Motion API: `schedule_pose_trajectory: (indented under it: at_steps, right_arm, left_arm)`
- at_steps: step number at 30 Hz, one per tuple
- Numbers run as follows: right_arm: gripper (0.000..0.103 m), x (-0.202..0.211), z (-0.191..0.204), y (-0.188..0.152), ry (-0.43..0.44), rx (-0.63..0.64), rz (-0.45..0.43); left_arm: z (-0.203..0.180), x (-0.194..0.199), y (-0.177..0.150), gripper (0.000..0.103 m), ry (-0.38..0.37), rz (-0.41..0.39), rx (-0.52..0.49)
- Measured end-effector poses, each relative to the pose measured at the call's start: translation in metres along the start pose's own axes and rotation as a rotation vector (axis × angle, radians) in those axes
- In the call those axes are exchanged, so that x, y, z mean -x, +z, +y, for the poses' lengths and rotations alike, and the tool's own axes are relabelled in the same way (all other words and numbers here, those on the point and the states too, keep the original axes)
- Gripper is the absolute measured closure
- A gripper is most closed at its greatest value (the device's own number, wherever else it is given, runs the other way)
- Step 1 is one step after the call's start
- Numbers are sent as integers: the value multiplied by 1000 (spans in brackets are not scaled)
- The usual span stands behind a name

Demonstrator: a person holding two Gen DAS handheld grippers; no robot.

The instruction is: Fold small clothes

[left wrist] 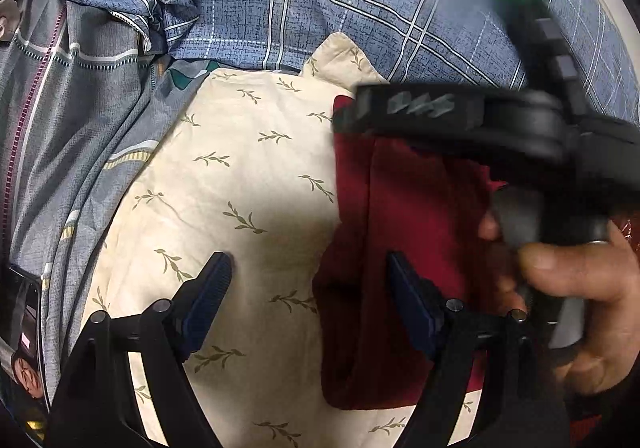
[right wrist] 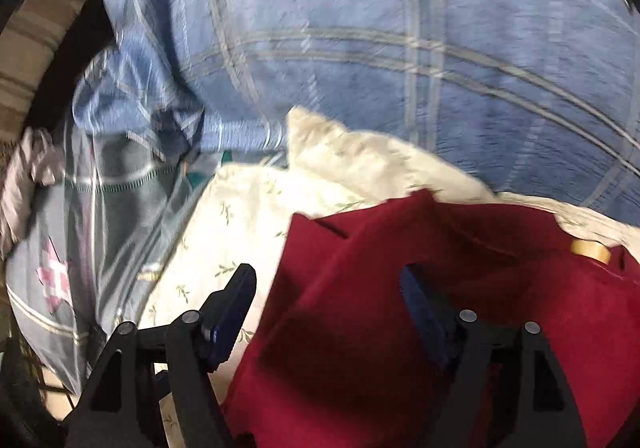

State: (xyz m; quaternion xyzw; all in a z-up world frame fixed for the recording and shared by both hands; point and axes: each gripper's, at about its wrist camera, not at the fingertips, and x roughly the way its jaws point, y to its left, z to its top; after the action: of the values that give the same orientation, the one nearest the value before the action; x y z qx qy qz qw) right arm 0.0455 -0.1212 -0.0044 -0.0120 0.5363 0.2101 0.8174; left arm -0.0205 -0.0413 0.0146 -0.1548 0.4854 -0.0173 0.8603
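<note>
Dark red garment [left wrist: 404, 248] spread on a cream cloth with a green sprig print [left wrist: 240, 184], the cloth itself lying on a blue checked bedsheet [left wrist: 320, 8]. Rumpled grey-blue striped fabric [left wrist: 80, 120] heaped along the left edge of the cream cloth.

Left gripper [left wrist: 308, 288] tilted down over the spot where red meets cream, jaws wide apart and nothing between the pads: one blue-padded finger over the cream cloth, the other over the red garment's left part. Whether the tips touch the fabric cannot be told.

In the left wrist view, right gripper [left wrist: 404, 110] seen from the side as a blurred black bar across the upper end of the garment, gripped by a hand [left wrist: 580, 308] at the right edge (a small green light glows on the device above it). From this angle, jaw gap not readable.

In the right wrist view (heavily smeared), right gripper [right wrist: 328, 304] also pointing down, jaws standing wide and empty. Left finger above the cream cloth [right wrist: 248, 200], right finger above the garment [right wrist: 380, 308], which lies creased, with a fold ridge running across it. Small tan round thing [right wrist: 590, 249] at the garment's far right edge, too blurred to identify. Blue checked bedsheet [right wrist: 400, 28] filling the background.
</note>
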Motion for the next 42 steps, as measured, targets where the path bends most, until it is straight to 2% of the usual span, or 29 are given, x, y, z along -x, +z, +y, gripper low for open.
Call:
schedule_pose_trajectory:
  at_steps: [2,4,5,6,7,8,12,16,17,18,19,20,21,25,27,28,29,30,33,36,37,39,42]
  right_arm:
    - [26,-11,7,-1,-54,43,16]
    - [35,-16,11,-3,-109,81,15]
    - [45,-16,13,-5,-137,110,9]
    - [50,-13,13,-6,-142,121,2]
    - [65,-8,11,-6,-128,120,-11]
    - [83,0,6,-6,-75,101,-27]
    - [87,26,-8,-5,25,36,-85]
    - [87,37,-15,-6,54,19,-102]
    - [87,37,-15,-6,57,21,-101]
    - [87,37,-16,-6,60,22,-100]
    - [87,37,-16,-6,63,21,-98]
    - [87,36,-16,-6,69,18,-93]
    - [87,34,-16,-6,68,20,-88]
    - [85,26,-10,-5,39,40,-57]
    - [75,24,-6,-2,33,42,-31]
    - [67,21,-5,1,31,42,-9]
    - [51,16,-2,3,29,44,21]
    - [46,11,0,4,28,46,45]
    - [44,-5,12,0,-33,116,69]
    - [57,-9,16,-7,-93,154,23]
    - [69,-7,14,-8,-93,147,9]
    - [80,4,4,-8,-37,96,-16]
    - [85,24,-7,-9,17,57,-71]
  left_arm:
    - [1,0,1,23,-5,2,4]
    - [2,0,1,23,-7,2,8]
    - [2,0,1,23,-8,2,7]
    - [2,1,1,23,-11,1,6]
    - [2,2,1,23,-19,-3,6]
    - [1,3,1,23,-29,-6,7]
    - [-3,1,1,23,-68,-5,7]
    - [-6,-3,5,23,-117,-4,22]
    - [-7,-4,5,28,-125,-6,22]
    - [-8,-6,6,38,-133,-4,20]
    - [-10,-7,7,43,-142,3,17]
    - [-11,-8,6,53,-151,7,13]
    - [-13,-8,6,58,-156,8,4]
    - [-18,-5,5,63,-140,1,-22]
    - [-17,-3,5,64,-144,2,-15]
    - [-17,-3,5,64,-144,3,-13]
    - [-16,-2,5,64,-143,4,-11]
    - [-16,-2,5,64,-143,6,-8]
    - [-13,-1,3,63,-139,10,-2]
    - [-11,0,1,56,-126,12,11]
    - [-11,0,1,54,-118,9,9]
    - [-13,0,1,47,-101,5,5]
    - [-14,2,-1,42,-79,-6,3]
